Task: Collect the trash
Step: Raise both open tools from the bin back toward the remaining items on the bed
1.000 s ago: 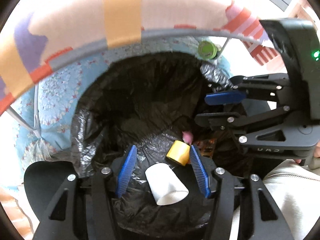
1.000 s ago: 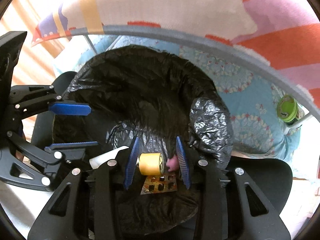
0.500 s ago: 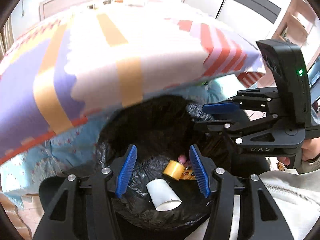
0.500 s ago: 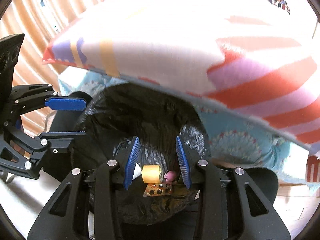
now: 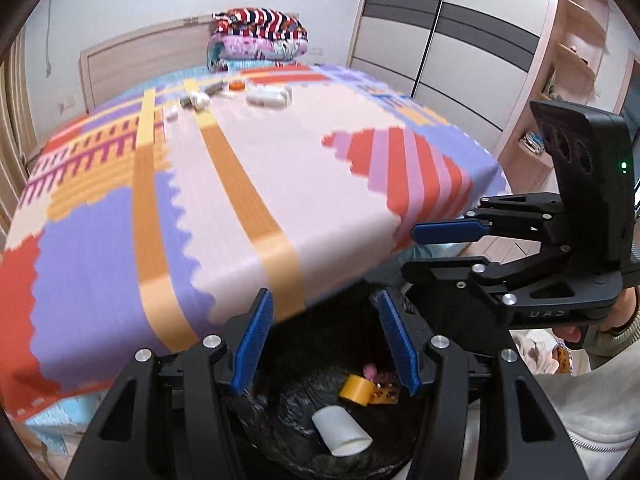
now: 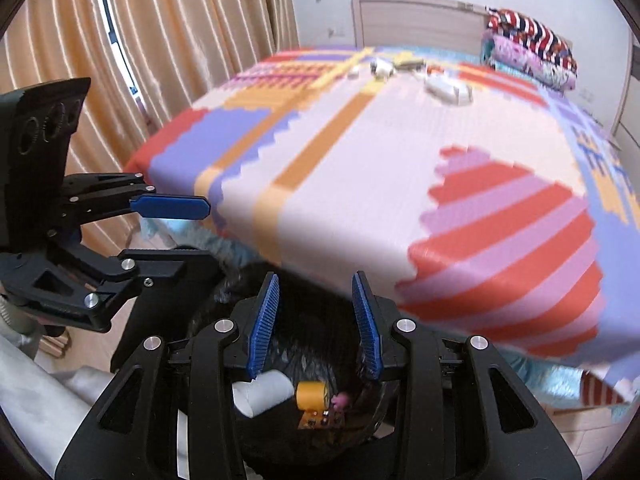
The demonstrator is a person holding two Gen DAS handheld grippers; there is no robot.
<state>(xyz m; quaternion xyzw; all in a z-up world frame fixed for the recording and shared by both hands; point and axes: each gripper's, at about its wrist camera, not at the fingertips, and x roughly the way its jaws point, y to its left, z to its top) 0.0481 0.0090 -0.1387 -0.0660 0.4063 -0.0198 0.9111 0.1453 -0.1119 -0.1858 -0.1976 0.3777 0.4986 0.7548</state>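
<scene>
A black trash bag (image 5: 280, 420) (image 6: 320, 320) sits below the bed's foot. Inside lie a white paper cup (image 5: 340, 432) (image 6: 262, 394), a yellow tape roll (image 5: 355, 390) (image 6: 312, 396), a small pink piece (image 5: 370, 370) (image 6: 341, 400) and an orange wrapper (image 5: 384, 396) (image 6: 320, 420). My left gripper (image 5: 326, 344) is open and empty above the bag; it also shows in the right wrist view (image 6: 160, 232). My right gripper (image 6: 316, 328) is open and empty beside it (image 5: 448, 252). Several small items (image 5: 200, 98) (image 6: 382, 66) and a white bottle (image 5: 268, 96) (image 6: 448, 90) lie far up the bed.
The bed with a patchwork blanket (image 5: 240, 200) (image 6: 400, 160) fills the view ahead. Folded quilts (image 5: 258, 38) (image 6: 528, 46) sit at the headboard. A wardrobe (image 5: 440, 40) and shelves (image 5: 572, 60) stand to the right; curtains (image 6: 140, 60) hang on the left.
Both grippers have risen and tilted up from over the trash bag, so the bed top has come into view. The bag and its contents have dropped to the bottom of both views.
</scene>
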